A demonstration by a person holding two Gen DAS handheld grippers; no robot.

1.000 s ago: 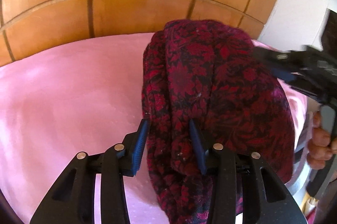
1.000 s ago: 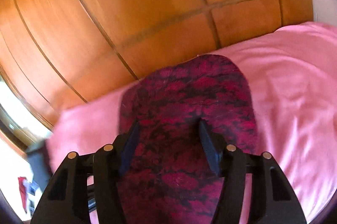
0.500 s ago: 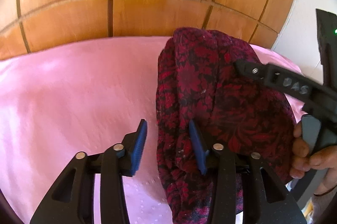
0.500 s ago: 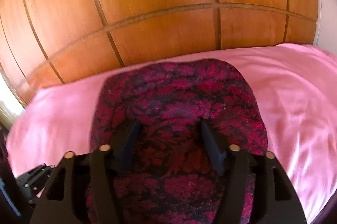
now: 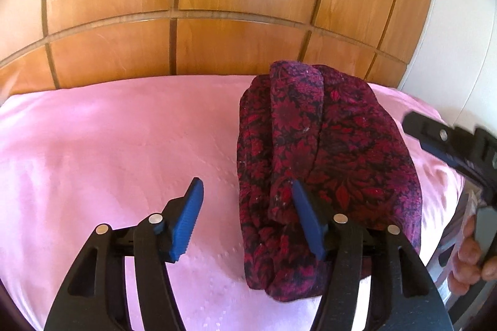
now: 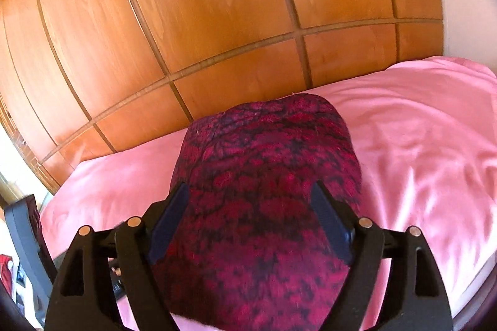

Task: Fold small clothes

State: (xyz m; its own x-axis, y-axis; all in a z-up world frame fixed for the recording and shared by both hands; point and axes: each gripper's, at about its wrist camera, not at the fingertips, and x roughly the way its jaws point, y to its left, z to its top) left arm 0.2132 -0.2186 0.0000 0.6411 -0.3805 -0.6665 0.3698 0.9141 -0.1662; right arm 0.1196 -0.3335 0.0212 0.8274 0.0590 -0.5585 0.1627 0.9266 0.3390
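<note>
1. Wooden panelling [image 5: 217, 4] – glossy, divided by grooves – fills the background behind the work surface in both wrist views.

2. Pink sheet [image 5: 93, 144] covers the surface from edge to edge. It is smooth on the left side and lightly creased on the right side in the right wrist view.

3. Dark red patterned garment [image 5: 326, 150] lies on the sheet's right portion as seen from the left wrist, already gathered into a thick folded bundle. Its long axis runs from the near edge away toward the panelling. A narrower folded strip lies along the top of the bundle, on the same axis.

4. Right gripper [image 6: 248, 225] is directly over the garment's near end; cloth fills the gap between its spread fingers, and neither pad is seen pressing on it. State: wide, holding nothing as far as can be judged. In the left wrist view it appears at the far right edge, blurred, with the person's hand [image 5: 472, 256] on its handle.

5. Left gripper [image 5: 245, 216] stands wide, empty. Its right finger [image 5: 306, 219] overlaps the garment's left edge; its left finger [image 5: 189, 216] sits over bare sheet. The garment therefore lies to the right of this tool's centreline.

6. Judgement: the right gripper is the better placed – centred on the bundle and aligned with its long axis. Any further fold likely turns on that axis, near end carried toward the far end; the left gripper would need a small shift rightward to assist.
</note>
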